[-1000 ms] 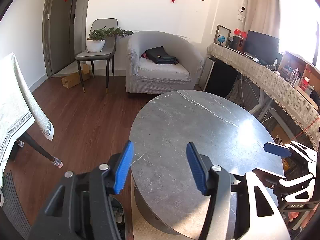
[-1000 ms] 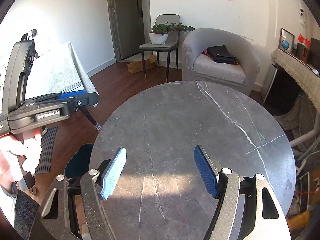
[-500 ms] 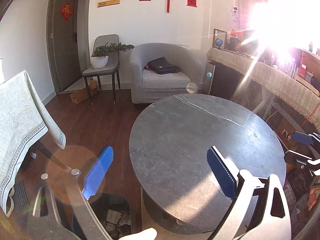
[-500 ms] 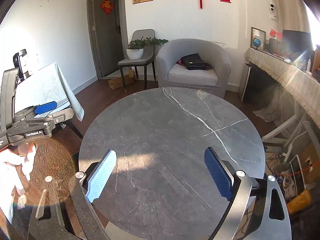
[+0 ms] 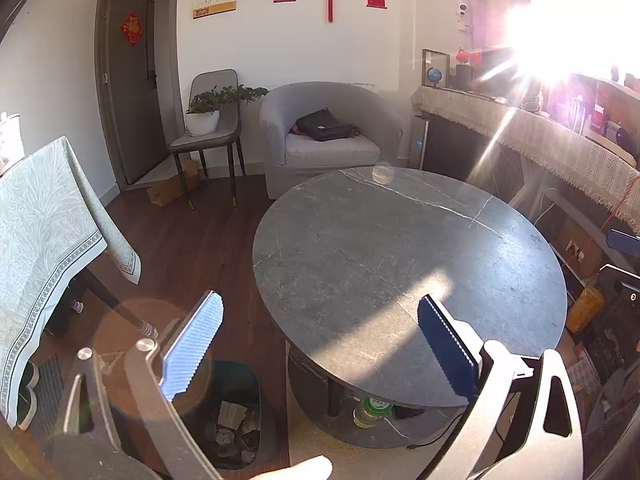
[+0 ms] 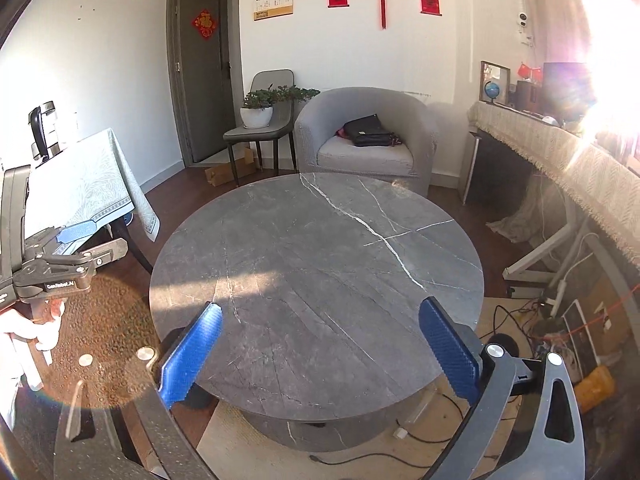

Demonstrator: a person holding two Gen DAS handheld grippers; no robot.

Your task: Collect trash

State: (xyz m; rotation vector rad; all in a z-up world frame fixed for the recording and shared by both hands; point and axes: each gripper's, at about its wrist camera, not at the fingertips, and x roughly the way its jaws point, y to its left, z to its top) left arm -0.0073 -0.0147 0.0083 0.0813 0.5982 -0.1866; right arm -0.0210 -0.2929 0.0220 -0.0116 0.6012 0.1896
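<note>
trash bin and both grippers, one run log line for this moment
left gripper: open, empty, jaws just opened | right gripper: open, empty, jaws just opened | trash bin: holds crumpled waste | round table: bare top

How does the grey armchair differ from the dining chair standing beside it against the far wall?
The armchair is a rounded tub shape upholstered to the floor; the dining chair is slim, on thin dark legs. The armchair seat carries a black bag; the dining chair seat carries a potted plant in a white pot. The armchair's back is low and wraps around; the dining chair's is tall and narrow. Both are grey and stand against the white wall.
</note>
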